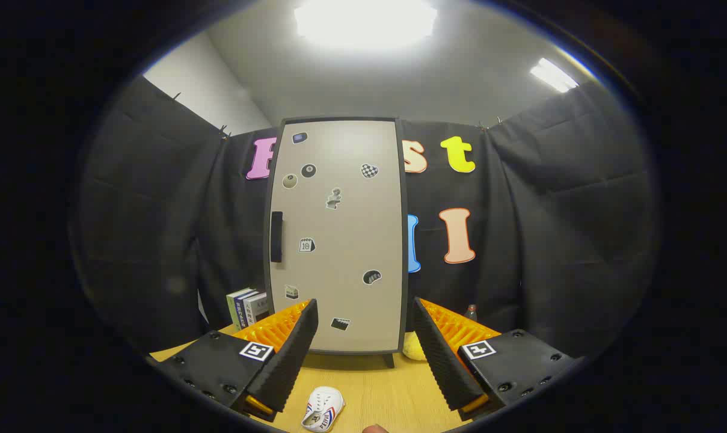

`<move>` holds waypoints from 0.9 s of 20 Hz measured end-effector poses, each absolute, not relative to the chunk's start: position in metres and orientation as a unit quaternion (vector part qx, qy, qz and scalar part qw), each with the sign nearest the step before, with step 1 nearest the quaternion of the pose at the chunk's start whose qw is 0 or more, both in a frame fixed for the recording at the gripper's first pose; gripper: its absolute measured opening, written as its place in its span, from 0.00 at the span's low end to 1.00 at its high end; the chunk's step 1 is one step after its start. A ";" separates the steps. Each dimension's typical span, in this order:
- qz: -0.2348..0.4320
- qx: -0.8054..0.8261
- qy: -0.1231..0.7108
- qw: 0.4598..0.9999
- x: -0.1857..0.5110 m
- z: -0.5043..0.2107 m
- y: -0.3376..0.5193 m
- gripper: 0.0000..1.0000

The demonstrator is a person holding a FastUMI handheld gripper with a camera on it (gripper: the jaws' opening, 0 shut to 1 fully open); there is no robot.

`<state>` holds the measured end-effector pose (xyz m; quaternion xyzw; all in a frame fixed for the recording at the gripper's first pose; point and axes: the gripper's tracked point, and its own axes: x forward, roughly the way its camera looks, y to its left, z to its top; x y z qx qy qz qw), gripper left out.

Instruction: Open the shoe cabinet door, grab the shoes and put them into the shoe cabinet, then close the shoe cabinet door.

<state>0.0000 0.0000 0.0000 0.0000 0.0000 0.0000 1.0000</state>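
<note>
The shoe cabinet [339,234] stands upright on the wooden table beyond my fingers. Its beige door is shut and dotted with small stickers. A dark vertical handle [276,236] sits on the door's left side. A small white shoe [322,409] with red and blue stripes lies on the table between my fingers, close in front of the cabinet. My gripper [364,313] is open, with nothing between the fingers, and hangs well short of the door.
A few upright books [247,308] stand left of the cabinet. A yellow soft object [412,347] lies at the cabinet's right foot, and a small bottle [471,313] stands behind it. A fingertip [375,429] shows by the shoe.
</note>
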 end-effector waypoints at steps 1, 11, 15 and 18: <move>0.001 -0.002 -0.003 1.000 0.000 0.003 0.001 0.98; 0.008 -0.010 0.003 1.000 0.004 0.005 0.011 0.98; 0.007 -0.008 0.003 1.000 0.006 0.006 0.011 0.98; 0.008 -0.005 0.009 1.000 0.010 0.004 0.012 0.98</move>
